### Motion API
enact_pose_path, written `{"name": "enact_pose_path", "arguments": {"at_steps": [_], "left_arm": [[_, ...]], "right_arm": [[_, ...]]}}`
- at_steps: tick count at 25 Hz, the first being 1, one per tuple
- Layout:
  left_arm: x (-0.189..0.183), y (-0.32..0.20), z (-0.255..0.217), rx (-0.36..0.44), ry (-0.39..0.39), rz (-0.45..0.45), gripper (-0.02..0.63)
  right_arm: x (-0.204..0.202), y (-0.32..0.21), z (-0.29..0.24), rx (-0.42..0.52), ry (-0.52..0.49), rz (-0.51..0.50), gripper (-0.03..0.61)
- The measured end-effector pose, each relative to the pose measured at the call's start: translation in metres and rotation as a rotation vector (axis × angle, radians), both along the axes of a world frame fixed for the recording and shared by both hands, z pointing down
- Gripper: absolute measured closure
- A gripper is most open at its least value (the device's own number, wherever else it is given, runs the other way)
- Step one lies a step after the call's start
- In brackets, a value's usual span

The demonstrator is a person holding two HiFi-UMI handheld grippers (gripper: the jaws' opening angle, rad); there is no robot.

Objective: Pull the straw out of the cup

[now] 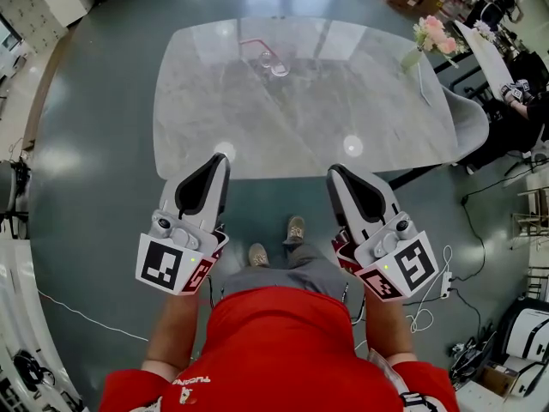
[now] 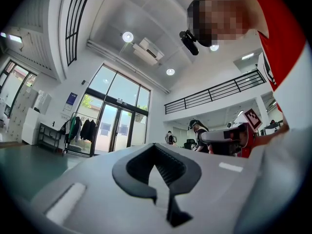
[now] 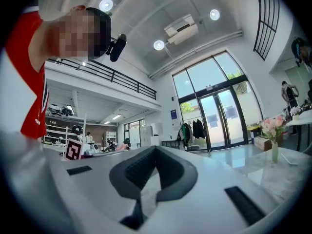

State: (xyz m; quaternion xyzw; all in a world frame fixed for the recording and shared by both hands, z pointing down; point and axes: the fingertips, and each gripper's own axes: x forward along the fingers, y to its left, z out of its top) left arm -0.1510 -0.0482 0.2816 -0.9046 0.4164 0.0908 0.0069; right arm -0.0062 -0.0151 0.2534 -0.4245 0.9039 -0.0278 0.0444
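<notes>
A clear glass cup (image 1: pixel 277 64) stands on the far side of the marble table (image 1: pixel 300 123), with a pink bent straw (image 1: pixel 254 44) sticking out of it toward the left. Both grippers hover at the table's near edge, well short of the cup. My left gripper (image 1: pixel 221 158) is shut with nothing between its fingers, and its own view shows the jaws (image 2: pixel 156 152) pressed together against the room behind. My right gripper (image 1: pixel 334 172) is likewise shut and empty, its jaws (image 3: pixel 155 151) aimed level past the table.
A vase of pink flowers (image 1: pixel 433 34) stands at the table's far right corner, also in the right gripper view (image 3: pixel 273 130). A white chair (image 1: pixel 470 123) and a seated person (image 1: pixel 519 93) are to the right. Cables and a power strip (image 1: pixel 446 286) lie on the floor.
</notes>
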Motion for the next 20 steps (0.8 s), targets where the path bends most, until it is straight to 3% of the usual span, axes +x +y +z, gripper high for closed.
{"name": "enact_pose_path", "arguments": {"at_steps": [20], "left_arm": [[0.023, -0.102, 0.009, -0.032, -0.025, -0.068, 0.609]], "right_arm": [[0.015, -0.121, 0.011, 0.038, 0.073, -0.071, 0.578]]}}
